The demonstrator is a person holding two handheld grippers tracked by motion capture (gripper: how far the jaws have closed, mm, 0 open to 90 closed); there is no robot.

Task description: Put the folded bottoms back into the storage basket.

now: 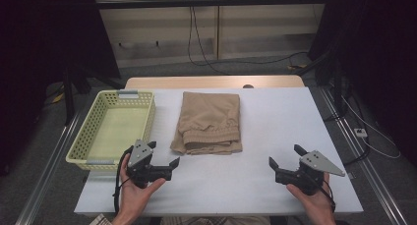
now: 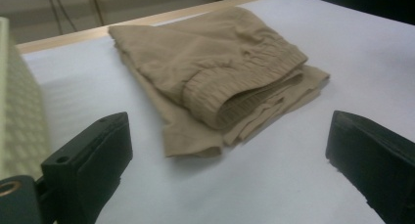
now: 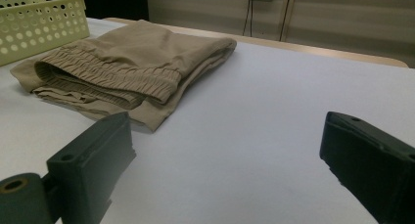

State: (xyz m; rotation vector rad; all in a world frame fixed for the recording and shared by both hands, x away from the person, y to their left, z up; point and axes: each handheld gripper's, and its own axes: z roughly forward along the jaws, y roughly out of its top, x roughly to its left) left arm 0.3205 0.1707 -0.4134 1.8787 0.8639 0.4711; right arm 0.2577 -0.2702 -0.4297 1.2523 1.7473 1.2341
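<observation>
Shorts: lying folded on the white tabletop, mid-way across, just right of the basket and apart from it.
Progress: judged as nothing started; both tools are sitting back at the near edge, neither one touching the cloth. Reaching, gripping and moving the shorts are all remaining, probably into the basket.
Basket: standing at the tabletop's left side, yellow-green, holed walls, nothing lying in it.
Left tool: jaws standing wide apart, holding nothing, pointing toward the near left corner of the shorts.
Right tool: jaws wide as well, nothing between them, well apart from the shorts.
Look of shorts: tan, soft, gathered elastic waistband facing the near edge, layers stacking slightly unevenly there.
</observation>
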